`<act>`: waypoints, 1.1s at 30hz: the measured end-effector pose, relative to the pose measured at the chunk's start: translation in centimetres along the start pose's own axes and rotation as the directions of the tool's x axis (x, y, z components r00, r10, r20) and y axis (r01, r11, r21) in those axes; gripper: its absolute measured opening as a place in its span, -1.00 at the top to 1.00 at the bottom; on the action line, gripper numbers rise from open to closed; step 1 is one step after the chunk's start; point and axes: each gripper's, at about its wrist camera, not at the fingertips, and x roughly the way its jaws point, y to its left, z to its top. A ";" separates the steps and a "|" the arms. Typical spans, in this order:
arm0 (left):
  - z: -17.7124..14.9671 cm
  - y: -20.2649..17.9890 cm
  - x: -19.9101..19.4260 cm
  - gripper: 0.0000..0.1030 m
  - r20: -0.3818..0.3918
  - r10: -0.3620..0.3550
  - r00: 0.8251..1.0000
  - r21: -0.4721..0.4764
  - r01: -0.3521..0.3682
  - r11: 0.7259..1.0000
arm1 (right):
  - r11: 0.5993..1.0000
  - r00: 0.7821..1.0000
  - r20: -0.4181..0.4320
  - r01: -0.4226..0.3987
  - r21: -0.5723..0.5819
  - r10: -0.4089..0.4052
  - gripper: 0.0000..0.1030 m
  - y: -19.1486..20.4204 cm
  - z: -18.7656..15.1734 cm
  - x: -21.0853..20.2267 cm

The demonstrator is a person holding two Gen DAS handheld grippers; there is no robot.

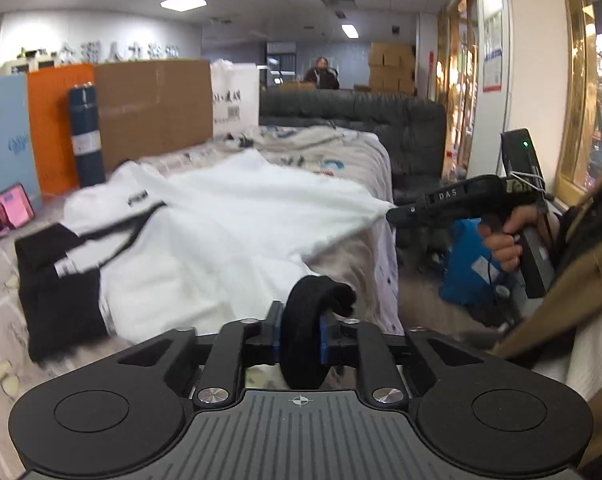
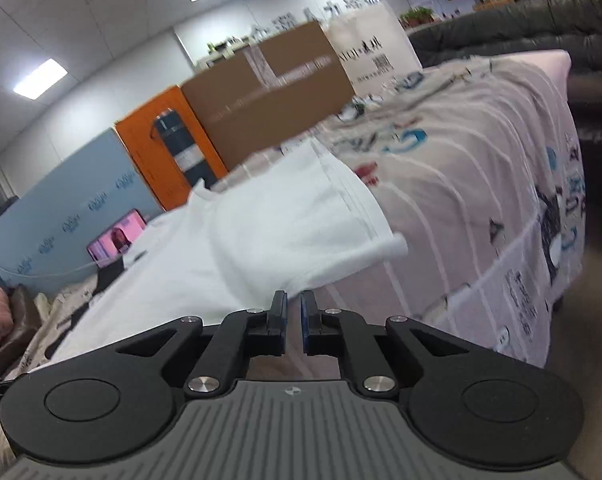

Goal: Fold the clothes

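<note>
An office with ceiling light panels surrounds a bed covered by a printed sheet, which carries the clothes. Nearest in the left wrist view, the left gripper is clamped on a black cuff that loops up between its blue pads, above the bed's near edge. Just beyond lies the white shirt, spread over the near half of the bed and reaching its right edge; its black sleeve trails toward the left side. At the right edge, the right gripper meets the shirt's corner (whether it truly pinches the cloth there cannot be told). In the right wrist view the same right gripper shows its fingers nearly together with a narrow gap, the shirt's hem bunched just ahead of them. Farther back, along the bed's left side, sit a phone with a lit screen, a dark bottle, an orange panel and a cardboard box. Past the far edge stands a dark sofa.
</note>
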 end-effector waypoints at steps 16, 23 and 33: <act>4.4 18.2 -0.4 -0.26 0.032 0.505 0.862 -0.512 -0.420 0.749 | 0.993 0.983 0.180 -0.048 0.104 0.029 -0.33 -2.7 11.2 3.8; 5.8 27.6 6.9 -0.20 -0.141 0.543 0.828 -0.555 -0.520 0.649 | 0.990 0.996 0.025 -0.092 0.107 0.090 -0.33 -1.5 19.0 14.2; 5.0 28.1 11.7 -0.10 -0.205 0.564 0.800 -0.458 -0.588 0.667 | 0.993 0.989 -0.134 -0.041 0.108 0.056 -0.01 -1.0 21.0 25.3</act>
